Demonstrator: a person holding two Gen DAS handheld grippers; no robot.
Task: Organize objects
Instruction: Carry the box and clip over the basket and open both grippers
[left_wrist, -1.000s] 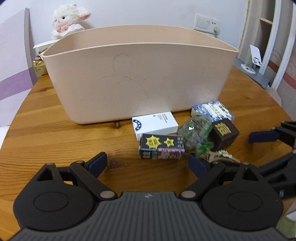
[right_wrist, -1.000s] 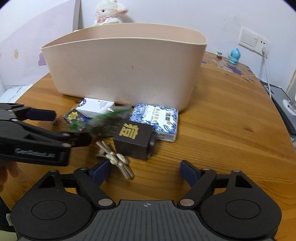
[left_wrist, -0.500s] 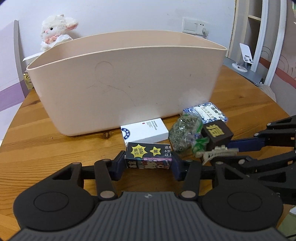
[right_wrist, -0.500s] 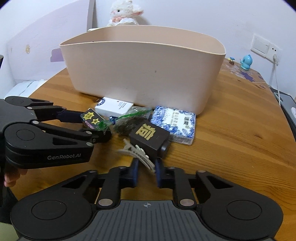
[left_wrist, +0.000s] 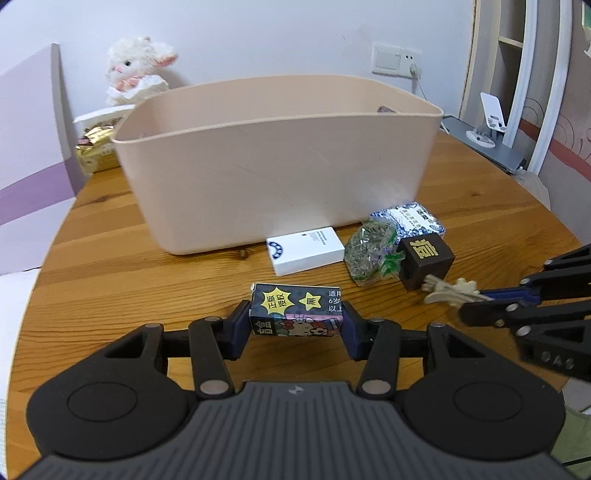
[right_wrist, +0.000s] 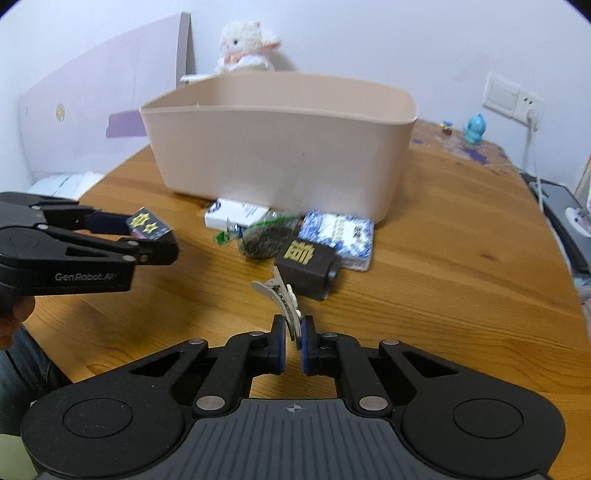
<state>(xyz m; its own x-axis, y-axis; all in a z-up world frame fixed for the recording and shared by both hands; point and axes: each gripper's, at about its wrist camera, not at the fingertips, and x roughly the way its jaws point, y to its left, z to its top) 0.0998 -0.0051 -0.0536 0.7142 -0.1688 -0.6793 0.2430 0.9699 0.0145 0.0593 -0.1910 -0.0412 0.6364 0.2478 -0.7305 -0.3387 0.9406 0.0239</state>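
The left tongs (left_wrist: 295, 325) are squeezing a little dark box (left_wrist: 295, 310) with yellow stars, one finger on each end. The box is sitting between the fingers and looking lifted off the table (left_wrist: 110, 266), but I cannot tell for sure. The right tongs (right_wrist: 293, 343) are almost all the way closed and are pinching one end of a pale hair clip (right_wrist: 282, 299). The rest of the clip is sticking out ahead of the fingers.

Just past the clip a dark cube (right_wrist: 304, 267) with a gold sign is lying on the table. A blue and white box (right_wrist: 338, 236) is touching it on the far side. A bag (right_wrist: 264, 236) of green bits is lying beside the cube, toward the left tongs. A white box (left_wrist: 306, 251) is lying ahead of the left tongs, next to the bag. Behind them all a big pink bin (left_wrist: 277, 158) is standing, well ahead of both tongs. A white toy lamb (left_wrist: 136, 70) is sitting behind the bin.
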